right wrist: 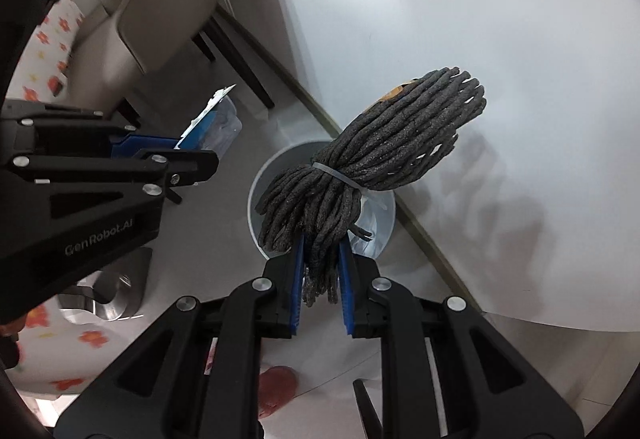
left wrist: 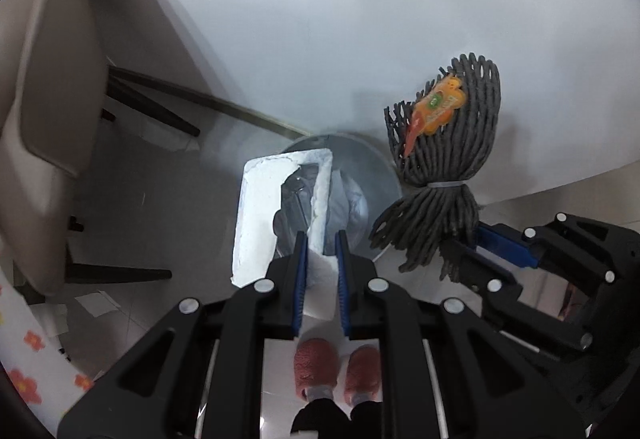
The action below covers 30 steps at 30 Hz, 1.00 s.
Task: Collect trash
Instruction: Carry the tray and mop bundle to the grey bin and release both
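Left gripper (left wrist: 322, 239) and right gripper (right wrist: 322, 247) point steeply down, both clamped.

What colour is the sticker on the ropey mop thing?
Orange, on the grey mop head; its label shows best in the left wrist view.

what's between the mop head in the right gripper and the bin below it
Nothing: in the right wrist view the mop head hangs directly over the open bin, only air between.

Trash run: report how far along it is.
Done: some clear wrapping already lies in the grey bin. In hand: the left gripper grips torn white packaging, the right gripper grips a grey mop head, both above the bin. Left: dropping both, plus paper scraps under the chair.
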Available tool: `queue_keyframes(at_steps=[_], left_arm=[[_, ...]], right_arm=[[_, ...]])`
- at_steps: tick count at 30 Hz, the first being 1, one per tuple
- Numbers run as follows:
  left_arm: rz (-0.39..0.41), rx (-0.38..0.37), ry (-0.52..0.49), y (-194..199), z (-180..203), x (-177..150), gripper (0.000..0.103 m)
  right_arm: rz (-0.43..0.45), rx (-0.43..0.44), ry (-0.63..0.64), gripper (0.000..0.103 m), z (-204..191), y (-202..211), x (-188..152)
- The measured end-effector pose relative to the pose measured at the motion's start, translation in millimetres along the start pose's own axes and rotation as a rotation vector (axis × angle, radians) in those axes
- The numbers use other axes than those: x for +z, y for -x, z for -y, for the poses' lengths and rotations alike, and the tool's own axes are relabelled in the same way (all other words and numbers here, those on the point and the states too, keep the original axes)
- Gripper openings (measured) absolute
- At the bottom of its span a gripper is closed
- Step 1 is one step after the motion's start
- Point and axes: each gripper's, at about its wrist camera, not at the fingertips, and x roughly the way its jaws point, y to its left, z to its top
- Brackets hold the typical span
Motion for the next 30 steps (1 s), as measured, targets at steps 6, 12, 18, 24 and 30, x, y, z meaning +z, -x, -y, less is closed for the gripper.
queue_keyframes(at_steps=[6, 12, 18, 24, 30], left_arm=[[-0.036, 0.021, -0.058, -28, 9, 0, 0.014], [-0.047, -0.004, -0.069, -38, 10, 0, 0.014], [-0.038, -0.051, -0.096, -53, 14, 10, 0.018], [-0.020, -0.056, -0.117, -50, 16, 15, 0.046], [0.039, -0.026, -0.141, -19, 20, 22, 0.069]], right_arm=[[-0.001, -0.005, -0.012, 0.035, 12, -27, -2], [0.002, -0.019, -0.034, 0.036, 22, -28, -2], [0.010, -0.039, -0.085, 0.036, 19, -28, -5], [0.042, -0.063, -0.154, 0.036, 20, -15, -11], [0.052, -0.081, -0.169, 0.036, 20, 18, -11]])
